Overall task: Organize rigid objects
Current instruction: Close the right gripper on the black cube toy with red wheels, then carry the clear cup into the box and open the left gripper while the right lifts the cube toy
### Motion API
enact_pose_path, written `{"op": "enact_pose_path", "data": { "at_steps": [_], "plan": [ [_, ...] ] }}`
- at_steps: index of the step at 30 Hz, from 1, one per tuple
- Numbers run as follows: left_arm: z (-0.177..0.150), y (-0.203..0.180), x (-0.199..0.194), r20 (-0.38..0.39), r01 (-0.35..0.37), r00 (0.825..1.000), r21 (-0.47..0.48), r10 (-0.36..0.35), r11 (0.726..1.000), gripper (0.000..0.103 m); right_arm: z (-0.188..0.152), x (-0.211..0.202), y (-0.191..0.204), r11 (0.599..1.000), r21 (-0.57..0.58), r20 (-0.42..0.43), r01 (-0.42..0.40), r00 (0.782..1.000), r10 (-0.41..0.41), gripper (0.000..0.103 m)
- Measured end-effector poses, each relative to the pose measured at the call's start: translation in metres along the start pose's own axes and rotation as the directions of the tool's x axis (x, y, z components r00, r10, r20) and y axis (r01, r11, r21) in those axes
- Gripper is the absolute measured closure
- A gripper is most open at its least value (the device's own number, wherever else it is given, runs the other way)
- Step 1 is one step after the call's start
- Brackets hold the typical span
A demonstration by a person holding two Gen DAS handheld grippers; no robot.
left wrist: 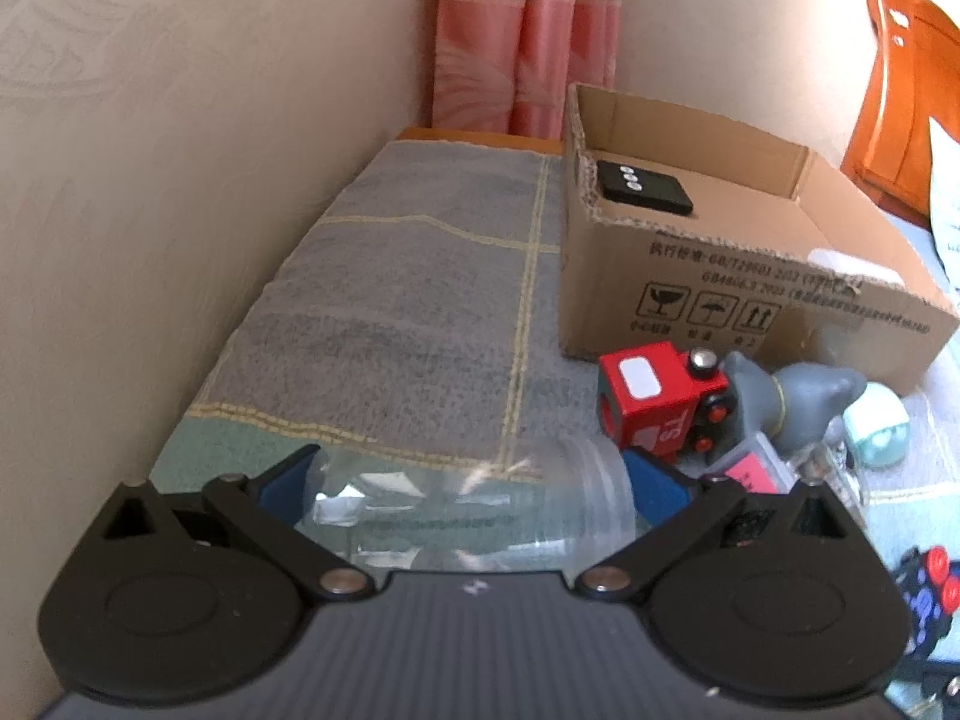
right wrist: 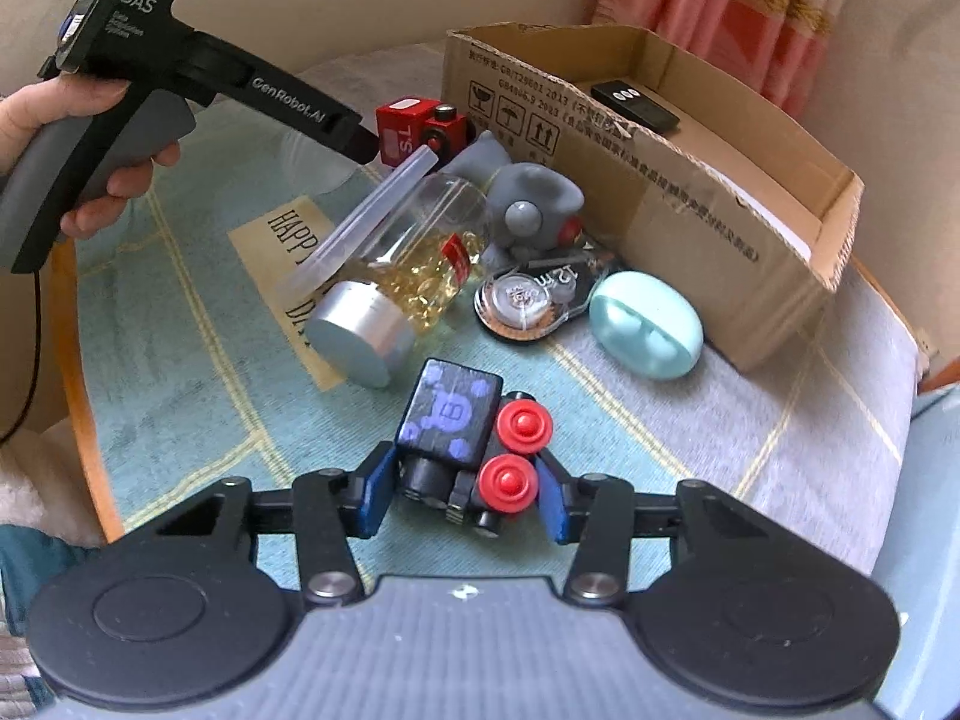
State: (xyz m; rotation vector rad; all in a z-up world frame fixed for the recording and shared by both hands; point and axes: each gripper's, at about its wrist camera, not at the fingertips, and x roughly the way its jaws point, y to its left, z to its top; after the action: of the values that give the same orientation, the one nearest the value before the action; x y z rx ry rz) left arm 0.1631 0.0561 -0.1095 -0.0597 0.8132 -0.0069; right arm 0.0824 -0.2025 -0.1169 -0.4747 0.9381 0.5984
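Observation:
In the left wrist view my left gripper (left wrist: 471, 480) is shut on a clear plastic jar (left wrist: 480, 510) that lies sideways between its blue pads, over the cloth. In the right wrist view my right gripper (right wrist: 465, 495) is shut on a black toy train (right wrist: 462, 438) with purple dots and red wheels. An open cardboard box (left wrist: 720, 276) (right wrist: 660, 180) stands behind, with a black remote (left wrist: 645, 186) (right wrist: 636, 105) inside it. A red toy train (left wrist: 660, 396) (right wrist: 420, 126) and a grey figure (left wrist: 792, 402) (right wrist: 528, 210) lie in front of the box.
A glass jar of yellow capsules (right wrist: 408, 264) with a silver lid, a clear tape measure (right wrist: 528, 300) and a mint case (right wrist: 648, 324) lie on the checked cloth. A wall runs along the left, a pink curtain (left wrist: 528, 42) hangs behind, and a hand (right wrist: 90, 180) holds the left gripper.

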Motion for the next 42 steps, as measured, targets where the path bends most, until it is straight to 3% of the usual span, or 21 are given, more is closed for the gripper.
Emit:
{"op": "enact_pose_path", "data": {
  "at_steps": [3, 6, 12, 14, 18, 24, 33, 38, 42],
  "plan": [
    [-0.001, 0.0, 0.0, -0.008, -0.003, 1.0, 0.005, 0.003, 1.0, 0.01, 0.0, 0.0, 0.0, 1.0, 0.023, 0.004, -0.002, 1.0, 0.002, 0.049],
    [-0.005, 0.003, -0.005, -0.035, -0.007, 0.999, 0.04, 0.009, 0.999, 0.01, 0.0, 0.002, 0.001, 0.999, 0.043, 0.002, -0.004, 1.0, 0.004, 0.048],
    [-0.024, 0.008, -0.026, -0.077, 0.107, 0.993, 0.185, -0.094, 0.977, 0.011, -0.002, 0.002, -0.001, 0.995, 0.102, 0.0, -0.002, 1.0, 0.002, 0.041],
    [-0.031, 0.008, -0.03, -0.097, 0.129, 0.989, 0.228, -0.11, 0.965, 0.011, -0.003, 0.003, -0.001, 0.993, 0.121, 0.003, 0.01, 1.0, -0.01, 0.03],
    [-0.041, 0.01, -0.027, -0.133, 0.148, 0.984, 0.237, -0.119, 0.96, 0.005, -0.004, 0.008, -0.004, 0.986, 0.168, 0.017, 0.014, 1.0, -0.017, 0.02],
    [-0.046, 0.011, -0.027, -0.112, 0.15, 0.986, 0.247, -0.125, 0.957, 0.001, -0.005, 0.015, -0.002, 0.983, 0.181, 0.008, -0.011, 1.0, 0.009, 0.0],
    [-0.049, 0.008, -0.029, -0.097, 0.116, 0.991, 0.23, -0.096, 0.966, 0.0, -0.003, 0.015, 0.002, 0.988, 0.155, 0.017, -0.013, 1.0, 0.011, 0.0],
    [-0.048, 0.002, -0.034, -0.071, 0.085, 0.995, 0.282, -0.068, 0.956, 0.002, -0.005, 0.015, 0.0, 0.992, 0.125, 0.043, -0.031, 0.999, 0.026, 0.0],
    [-0.045, 0.006, -0.034, -0.088, 0.11, 0.992, 0.255, -0.09, 0.961, 0.003, -0.001, 0.016, -0.002, 0.991, 0.131, 0.044, -0.026, 0.999, 0.021, 0.002]
  ]
}}
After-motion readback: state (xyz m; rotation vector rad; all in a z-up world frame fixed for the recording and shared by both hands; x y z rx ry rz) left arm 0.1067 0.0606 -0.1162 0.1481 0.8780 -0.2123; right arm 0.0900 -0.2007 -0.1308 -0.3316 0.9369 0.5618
